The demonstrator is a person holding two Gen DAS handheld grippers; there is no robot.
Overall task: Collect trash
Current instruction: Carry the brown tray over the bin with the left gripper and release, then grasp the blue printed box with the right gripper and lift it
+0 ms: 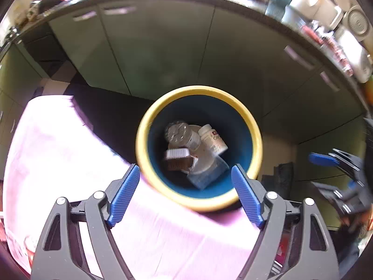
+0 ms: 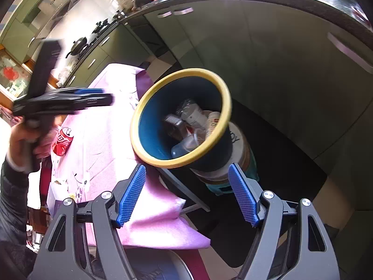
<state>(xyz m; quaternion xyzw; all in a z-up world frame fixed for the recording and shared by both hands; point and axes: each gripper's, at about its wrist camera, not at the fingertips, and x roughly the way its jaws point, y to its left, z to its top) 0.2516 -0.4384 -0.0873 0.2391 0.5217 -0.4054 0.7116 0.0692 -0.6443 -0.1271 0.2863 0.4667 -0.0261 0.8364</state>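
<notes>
Both tools stand with their blue pads apart and nothing between them. Seen from its own camera, the left tool (image 1: 185, 194) points steeply down over the trash bin (image 1: 198, 204), whose yellow rim and blue inner wall fill the middle of that view; the gap between the pads frames the near rim, and neither pad presses on it. The right tool (image 2: 186, 192) hangs just short of the same bin, which in its view stands on a round container (image 2: 242, 154) just beside the desk's edge.

Trash already lies at the bottom of the bin: a white pill bottle (image 1: 213, 141) with a printed label, a crumpled clear plastic bottle (image 1: 180, 134), a small brown-and-white box (image 1: 178, 161) and a pale blue piece (image 1: 207, 172) nearest the camera. They lie heaped together, touching one another.

A pink cloth (image 2: 102, 126) covers the desk. On it, well apart from the bin, a red soda can (image 2: 62, 141) lies on its side, near the person's left hand (image 2: 28, 137), which grips the handle of the left tool; that tool appears blurred in the right wrist view. A dark sleeve (image 2: 14, 200) shows below the hand. Green cabinet doors (image 1: 151, 51) stand behind the bin, under a dark countertop crowded with kitchenware too blurred to name.
</notes>
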